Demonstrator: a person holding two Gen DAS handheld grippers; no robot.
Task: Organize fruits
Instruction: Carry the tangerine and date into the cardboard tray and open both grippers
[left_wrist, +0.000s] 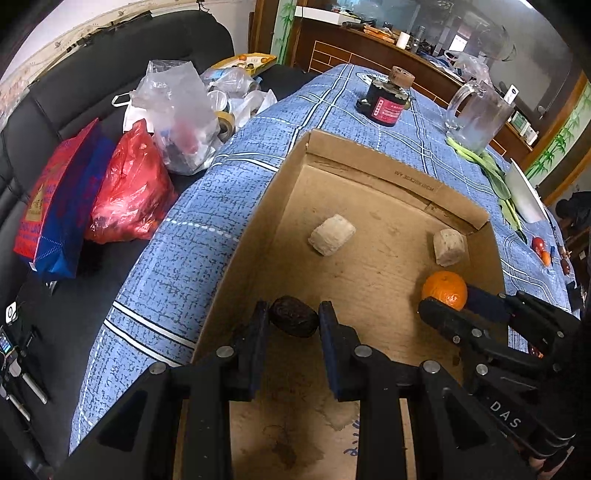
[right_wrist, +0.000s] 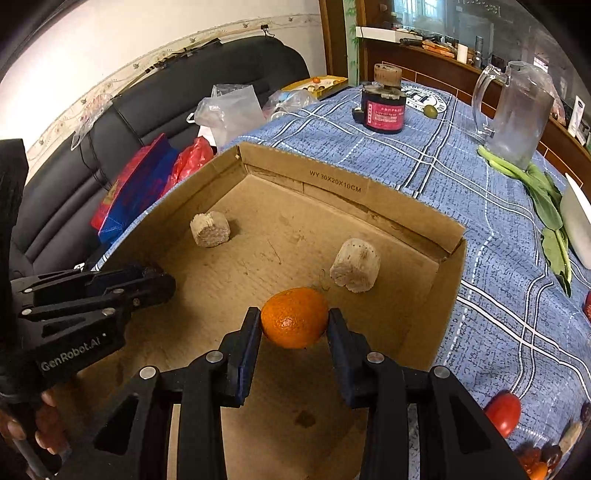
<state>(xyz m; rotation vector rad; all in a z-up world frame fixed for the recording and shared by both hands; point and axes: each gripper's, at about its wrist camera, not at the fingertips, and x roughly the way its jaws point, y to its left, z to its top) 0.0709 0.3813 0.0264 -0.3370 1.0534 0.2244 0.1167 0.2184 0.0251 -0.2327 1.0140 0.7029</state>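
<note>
A: While both grippers are hanging over the cardboard box (right_wrist: 424, 236), what is the left gripper (left_wrist: 293, 321) pinching?

B: Its fingers are squeezing a dark, wrinkled round fruit (left_wrist: 293, 320) between the pads, low in the centre of the left wrist view, just above the box floor. In the right wrist view that gripper is showing at the left edge, but the dark fruit is hiding behind its body.

A: And the right gripper (right_wrist: 293, 325)?

B: It is clamping an orange (right_wrist: 294, 318) by its two sides, in the middle of its own frame. In the left wrist view the same orange is sitting at the lower right, with the black fingers around it, near the box's right wall.

A: Is anything lying in the box already?

B: Two pale, crumbly cork-like blocks. One block (right_wrist: 210, 229) is resting toward the upper left of the right wrist frame, the other block (right_wrist: 355, 265) is lying just above and right of the orange, apart from it.

A: What is surrounding the box?

B: A blue checked tablecloth (right_wrist: 480, 177) is lying under it. A dark jar with a cork stopper (right_wrist: 384, 107) is standing at the top centre, a glass mug (right_wrist: 517, 110) at the upper right, leafy greens (right_wrist: 543, 199) running down the right side, and a red tomato (right_wrist: 503, 412) is sitting at the lower right.
</note>
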